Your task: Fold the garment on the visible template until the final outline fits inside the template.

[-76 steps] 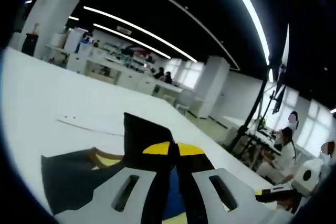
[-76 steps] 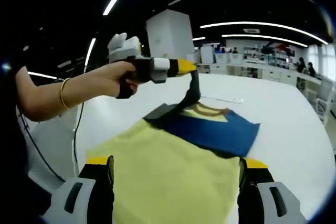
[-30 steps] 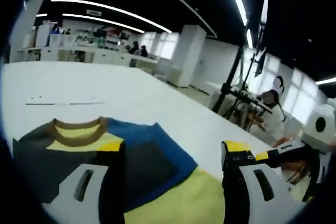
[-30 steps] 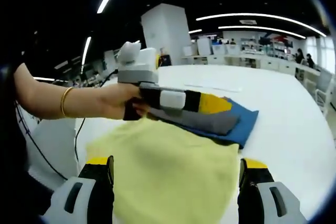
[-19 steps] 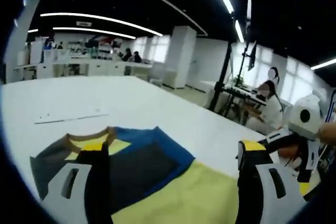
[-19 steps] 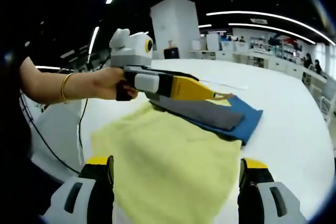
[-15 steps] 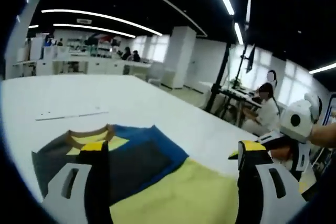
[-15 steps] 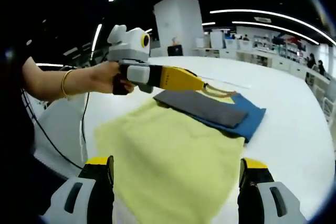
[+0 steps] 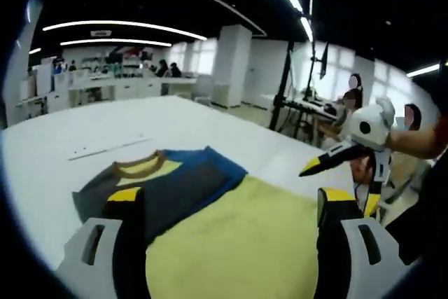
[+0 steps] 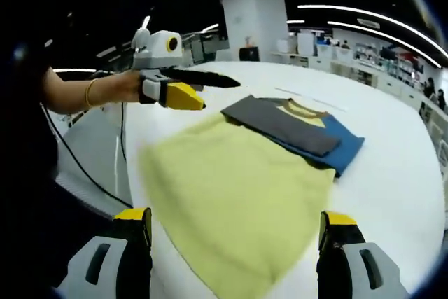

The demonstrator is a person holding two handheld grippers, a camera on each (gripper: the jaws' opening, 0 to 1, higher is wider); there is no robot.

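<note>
Two grippers hang above a broad white table [image 10: 399, 166] with their jaws spread wide and nothing between them: the left gripper [image 9: 224, 243] rises from 6 o'clock of the left gripper view, the right gripper [image 10: 234, 260] from 6 o'clock of the right gripper view. On the table lies the garment [image 10: 280, 173], a pale yellow body in front with a blue part and a dark grey sleeve folded flat over it beyond, the tan collar [image 9: 138, 166] at the far end; in the right gripper view it runs from centre toward 2 o'clock. In that view the left gripper appears again at 10 o'clock, held in a hand [image 10: 126, 85] with a gold bangle, clear of the cloth. In the left gripper view the right gripper shows at 3 o'clock. A thin pale strip [image 9: 108, 147] lies on the table at 10 o'clock. Around stands a large room with a dark ceiling, long light strips [image 9: 119, 27], white pillars [image 10: 260, 19], and benches with seated people.
</note>
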